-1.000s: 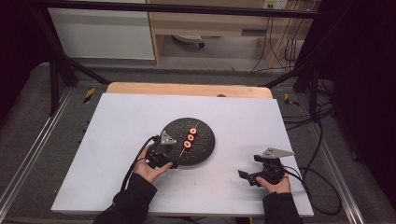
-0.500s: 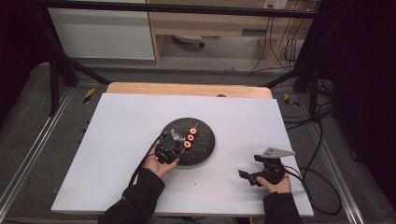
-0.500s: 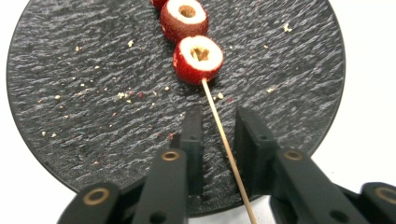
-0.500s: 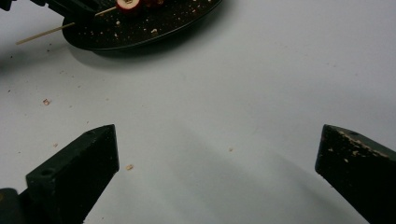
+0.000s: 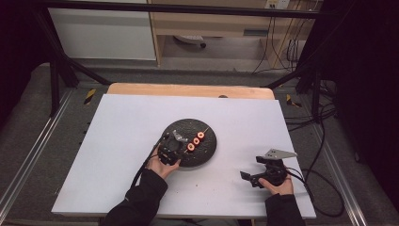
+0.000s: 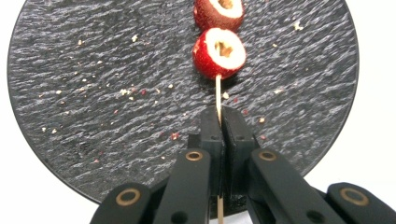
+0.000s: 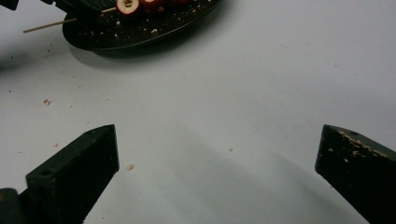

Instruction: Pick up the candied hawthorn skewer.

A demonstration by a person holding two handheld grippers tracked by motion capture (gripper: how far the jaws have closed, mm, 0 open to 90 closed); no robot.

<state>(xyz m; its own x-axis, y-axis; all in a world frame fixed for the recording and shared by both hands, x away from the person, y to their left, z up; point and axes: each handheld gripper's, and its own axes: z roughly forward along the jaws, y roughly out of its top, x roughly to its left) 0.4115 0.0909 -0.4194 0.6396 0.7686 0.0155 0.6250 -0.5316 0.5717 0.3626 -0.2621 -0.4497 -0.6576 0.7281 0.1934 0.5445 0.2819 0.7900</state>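
Observation:
A round black slate plate point(image 5: 207, 148) lies mid-table. Across it lies a thin wooden skewer point(image 6: 218, 93) threaded with red, cored fruit pieces point(image 6: 219, 51). My left gripper point(image 6: 222, 116) has just been closing, and its jaws now stand pressed together on the skewer's bare stick just short of the nearest fruit. From above, that left gripper point(image 5: 176, 145) sits at the plate's near-left edge. My right gripper point(image 5: 248, 178) rests on the white table at the near right, open with nothing between its jaws point(image 7: 217, 154). Far off in the right gripper view, the stick's free end point(image 7: 46, 25) pokes past the plate point(image 7: 140, 32).
Crumbs dot the plate point(image 6: 93, 93) and the white tabletop point(image 5: 117, 141). A wooden strip point(image 5: 188, 89) runs along the table's far edge. Metal rails flank both sides, and cables point(image 5: 324, 155) trail off to the right.
The left gripper's jaws have closed onto the skewer stick at the plate's near-left edge, and that forearm has swung slightly right. The right gripper has stayed put.

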